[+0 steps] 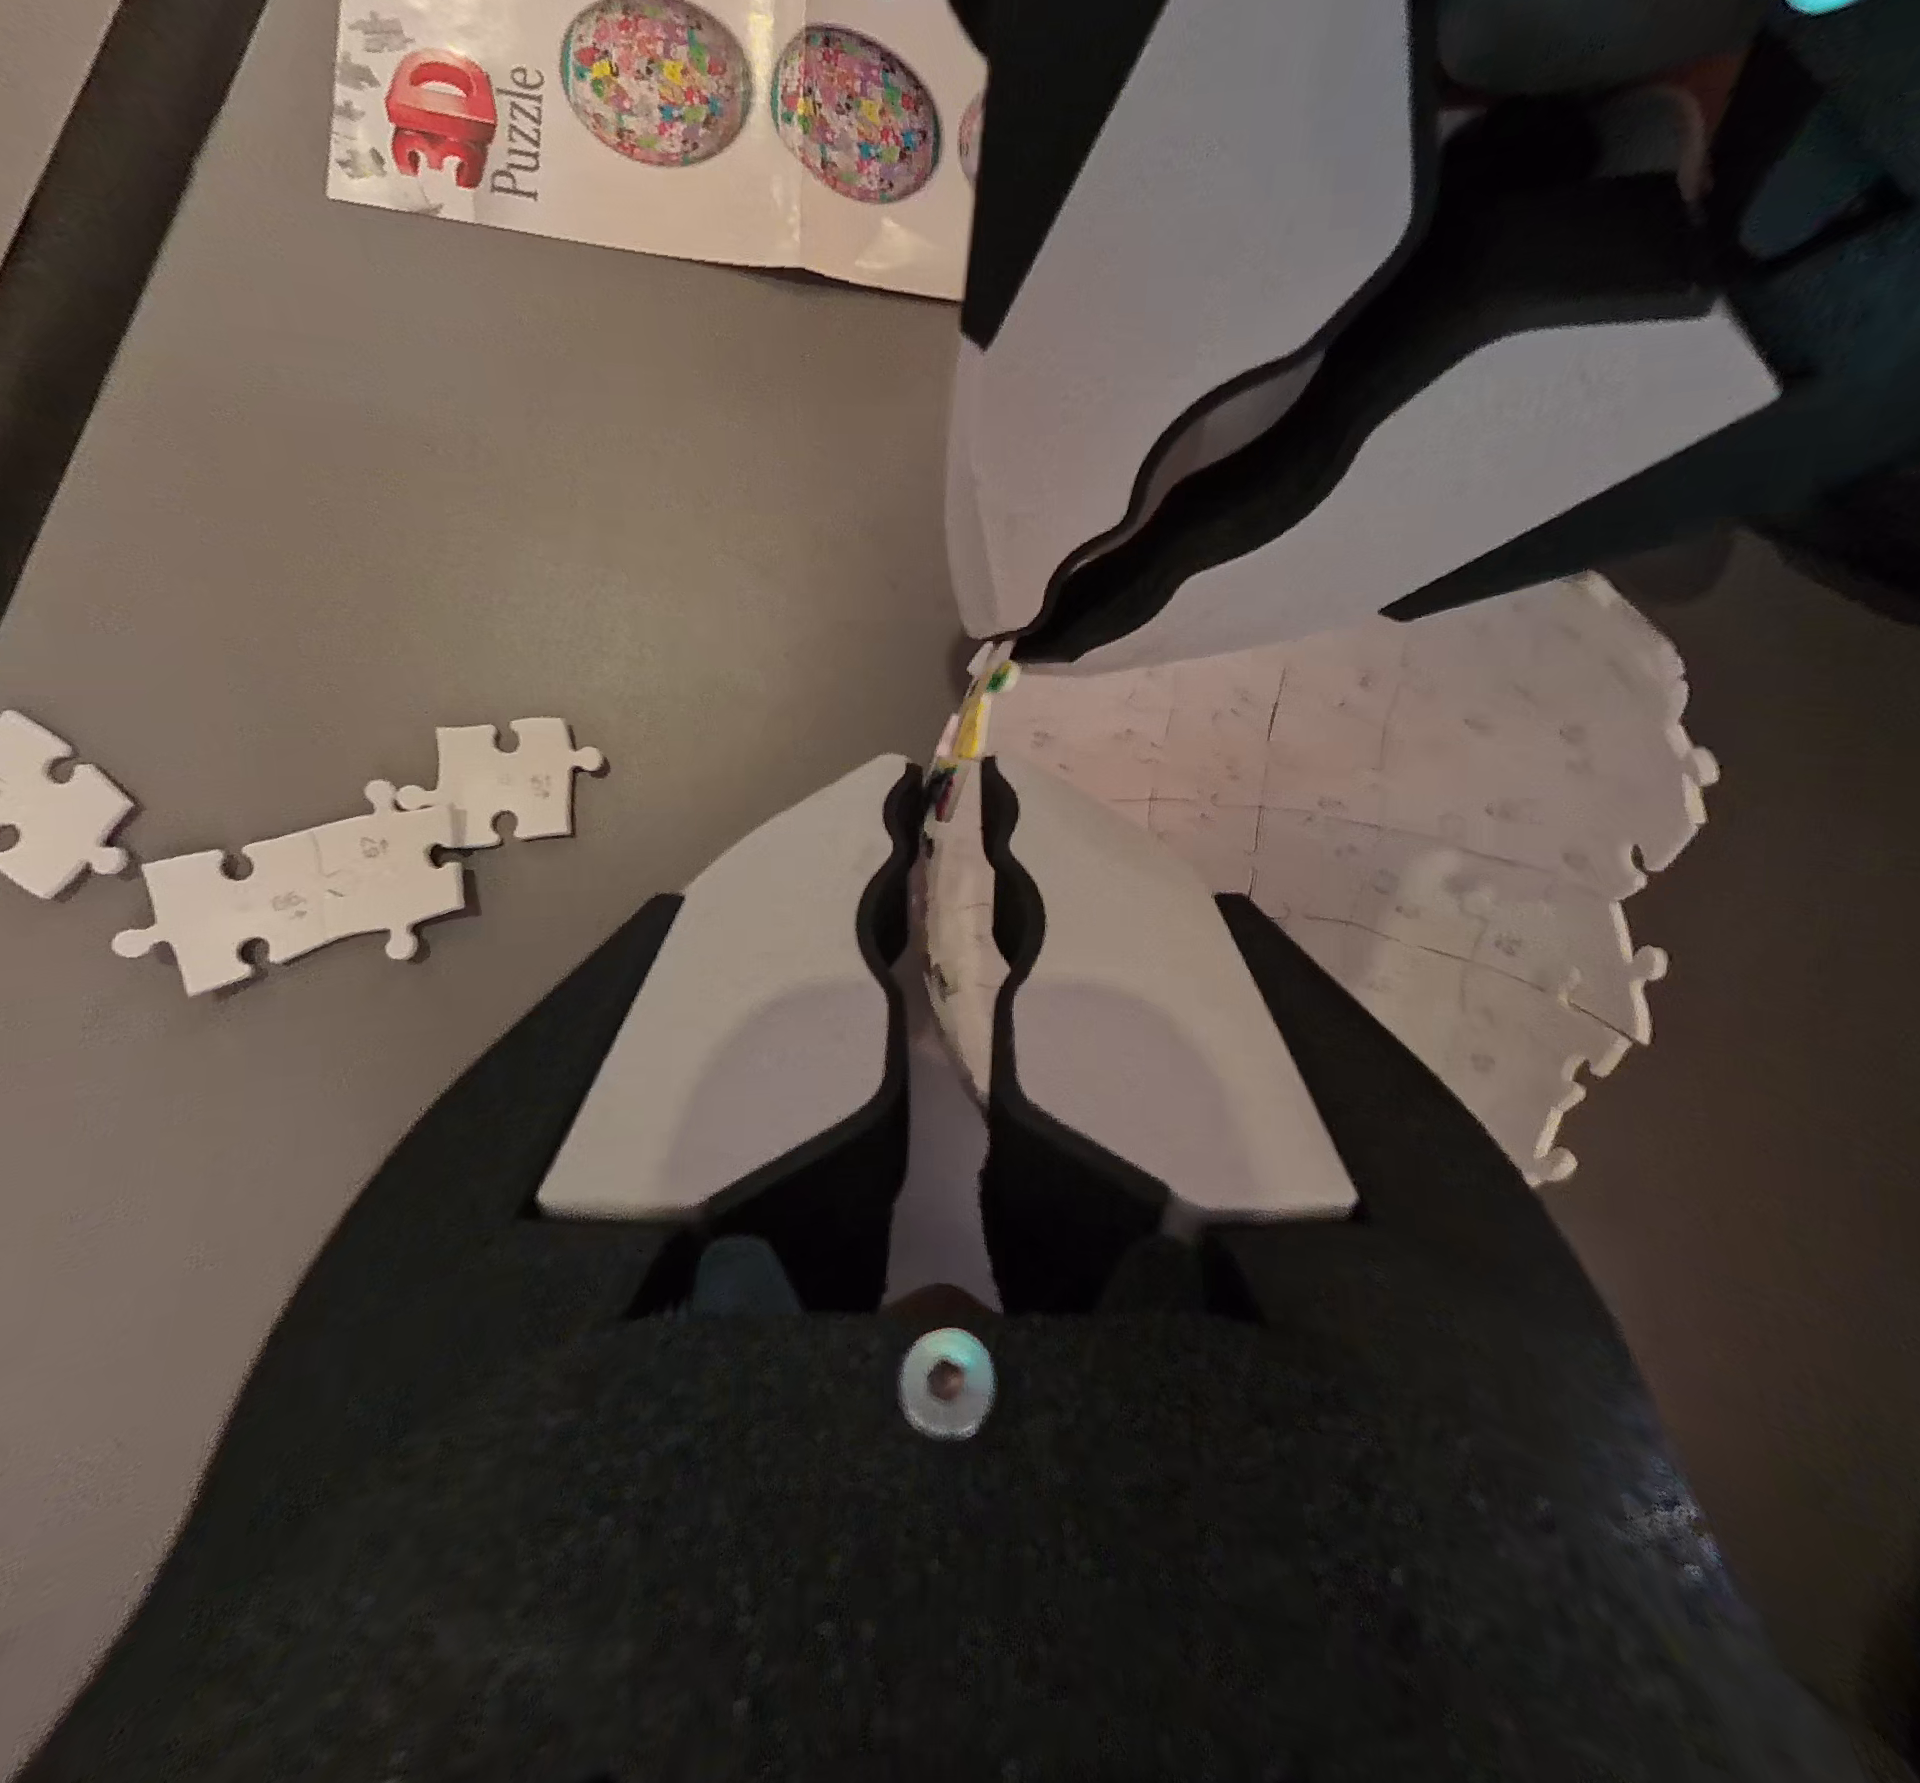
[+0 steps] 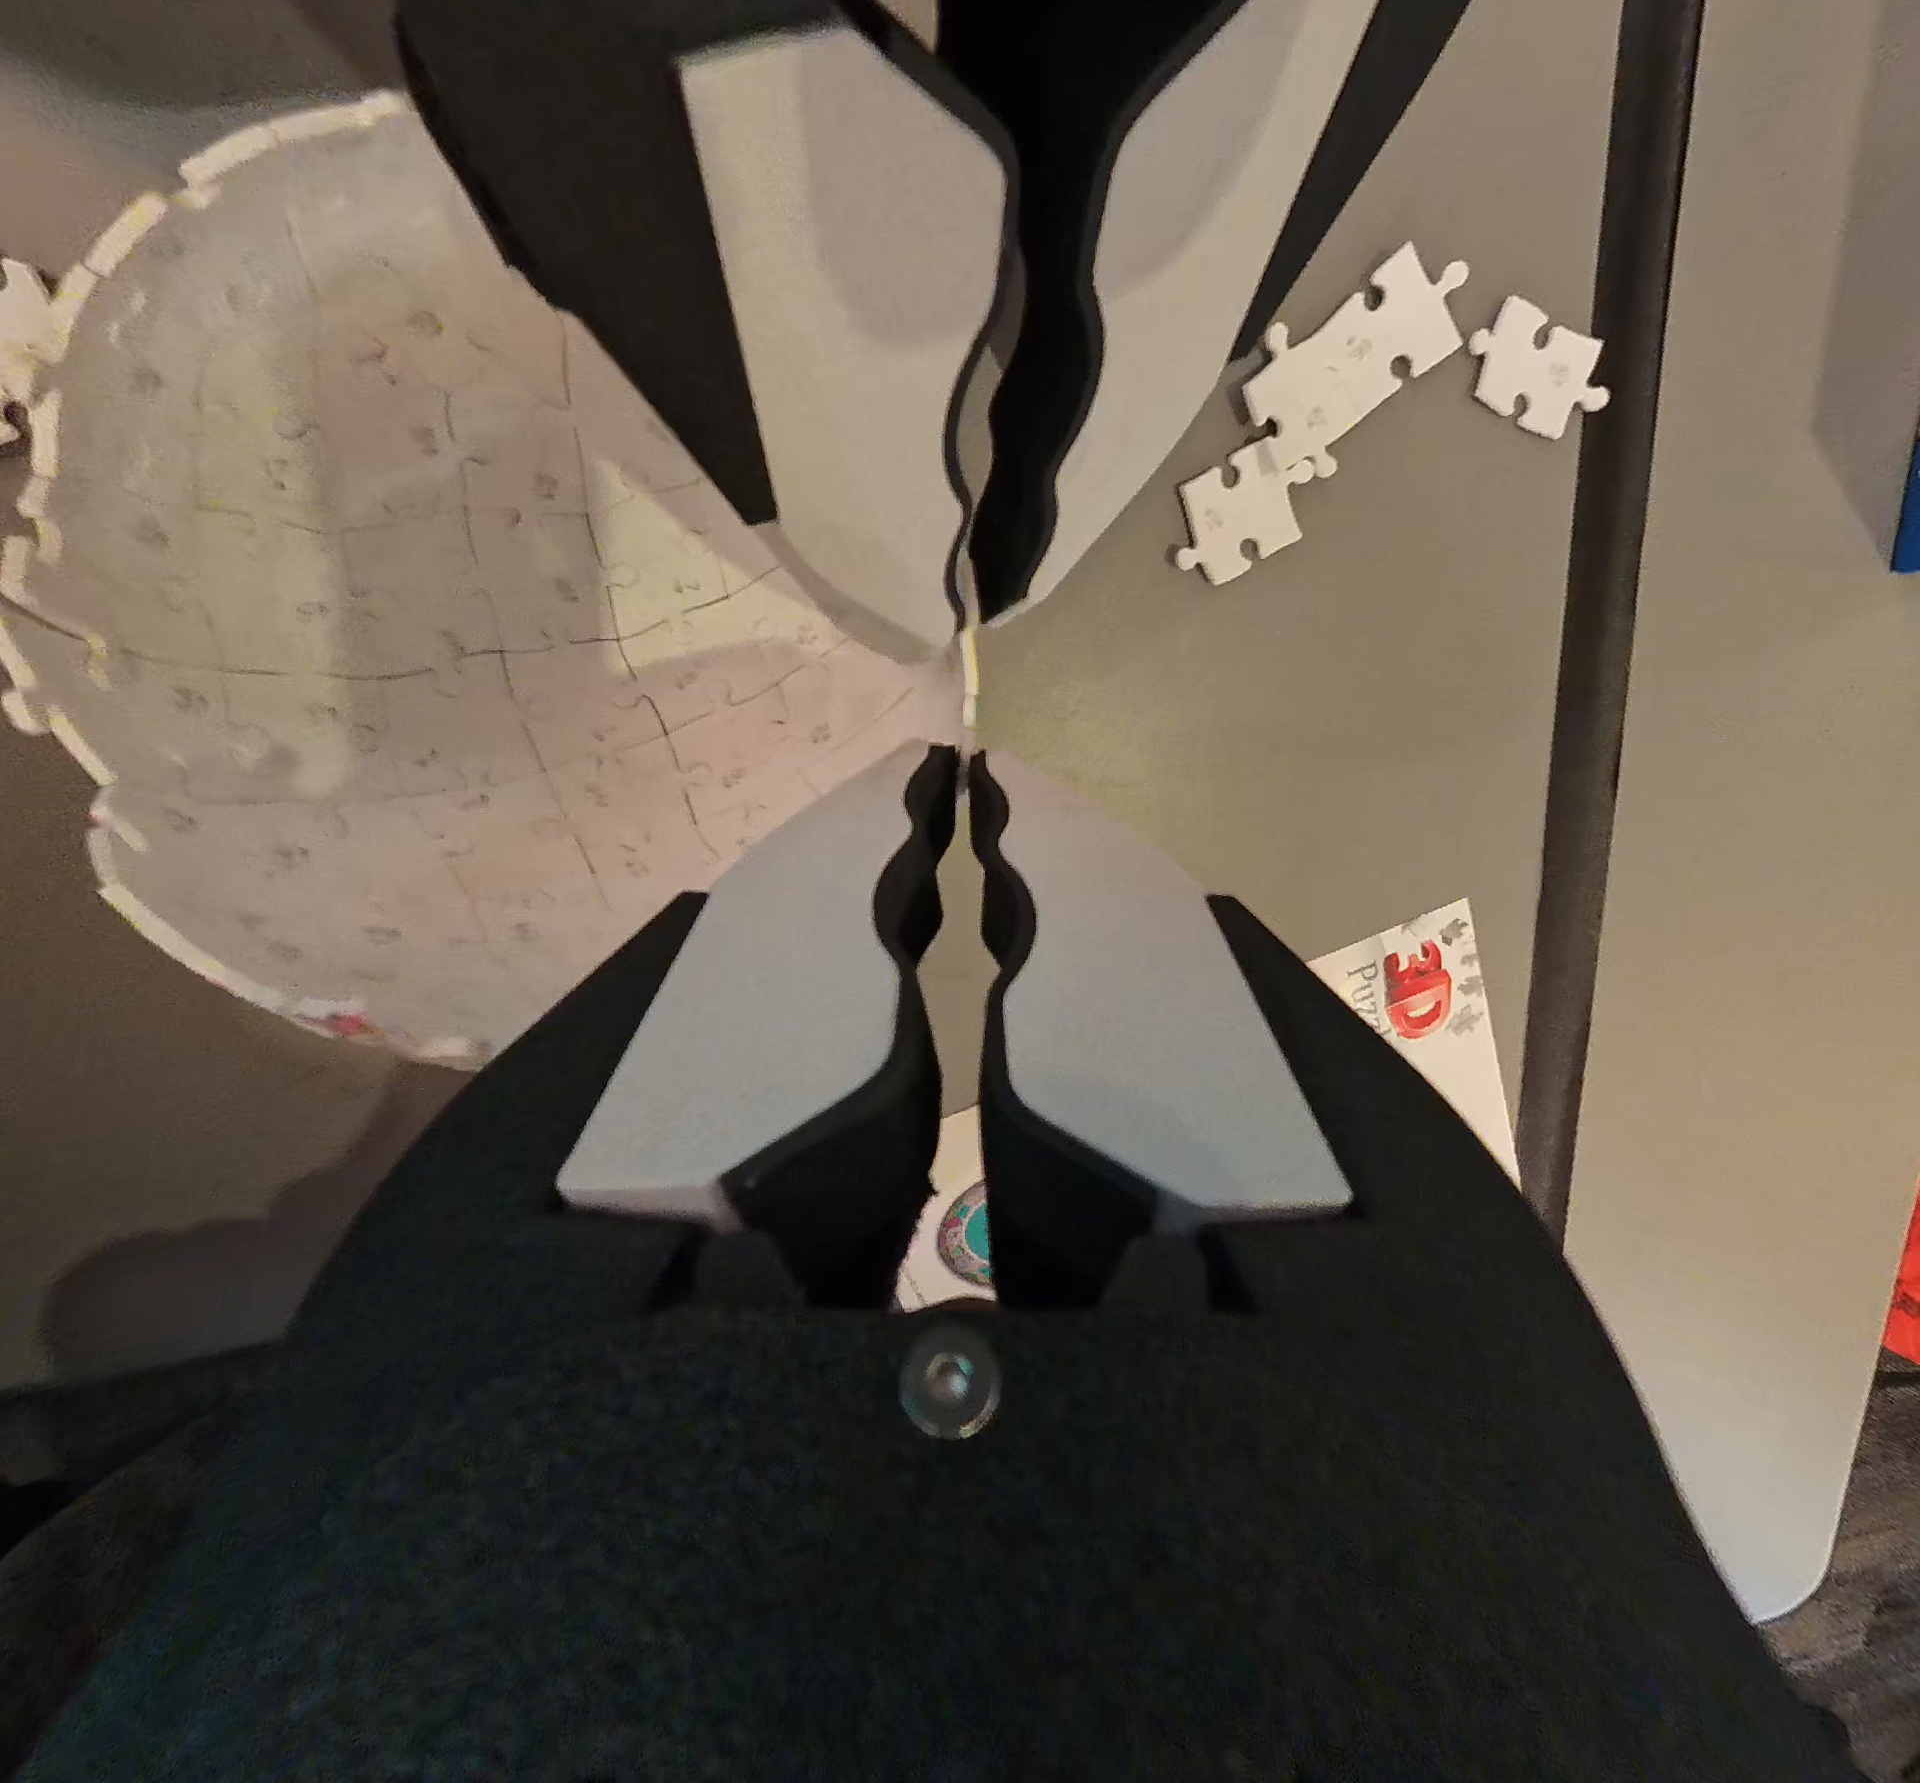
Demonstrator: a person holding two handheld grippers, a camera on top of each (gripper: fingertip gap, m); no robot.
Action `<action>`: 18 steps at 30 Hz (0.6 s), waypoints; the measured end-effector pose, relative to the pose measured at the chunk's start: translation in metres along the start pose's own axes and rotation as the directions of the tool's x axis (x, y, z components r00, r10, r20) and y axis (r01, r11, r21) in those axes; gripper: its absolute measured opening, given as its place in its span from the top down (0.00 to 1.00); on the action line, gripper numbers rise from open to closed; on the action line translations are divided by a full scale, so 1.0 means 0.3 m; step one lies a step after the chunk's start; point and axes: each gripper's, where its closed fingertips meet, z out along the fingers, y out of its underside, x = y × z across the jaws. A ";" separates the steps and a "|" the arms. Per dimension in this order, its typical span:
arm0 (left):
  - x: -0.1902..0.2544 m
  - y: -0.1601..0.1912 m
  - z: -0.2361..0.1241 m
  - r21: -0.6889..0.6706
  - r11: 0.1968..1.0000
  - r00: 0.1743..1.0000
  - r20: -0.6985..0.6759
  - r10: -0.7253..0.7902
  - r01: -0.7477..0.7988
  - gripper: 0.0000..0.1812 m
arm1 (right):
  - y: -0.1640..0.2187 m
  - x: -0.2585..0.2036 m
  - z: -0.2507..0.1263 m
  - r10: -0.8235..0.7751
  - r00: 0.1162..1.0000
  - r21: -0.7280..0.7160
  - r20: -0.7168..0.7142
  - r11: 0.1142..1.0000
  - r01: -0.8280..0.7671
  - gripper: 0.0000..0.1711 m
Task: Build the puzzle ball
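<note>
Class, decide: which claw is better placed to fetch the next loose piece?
Probably left: the left claw and right claw both pinch the shell, but loose pieces lie beside the left.

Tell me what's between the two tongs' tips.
In both wrist views, only the rim of the half-built puzzle ball lies between the left tongs and right tongs.

Left gripper (image 1: 951,777) is clamped tight on the rim of the puzzle ball (image 1: 1351,850); right gripper (image 2: 961,757) is pinched on the same rim, tips nearly met opposite the left's, across the rim.
</note>
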 end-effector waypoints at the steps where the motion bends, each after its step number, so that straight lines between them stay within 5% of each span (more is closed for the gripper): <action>1: 0.001 0.001 -0.001 0.001 1.000 1.000 -0.005 -0.003 0.003 0.94 | -0.001 0.000 0.000 -0.001 1.000 0.000 -0.002 1.000 0.001 0.99; 18: -0.008 -0.008 -0.002 0.009 1.000 0.999 0.045 0.030 -0.030 0.96 | -0.009 0.013 0.025 -0.042 0.998 -0.012 -0.044 0.999 0.041 0.92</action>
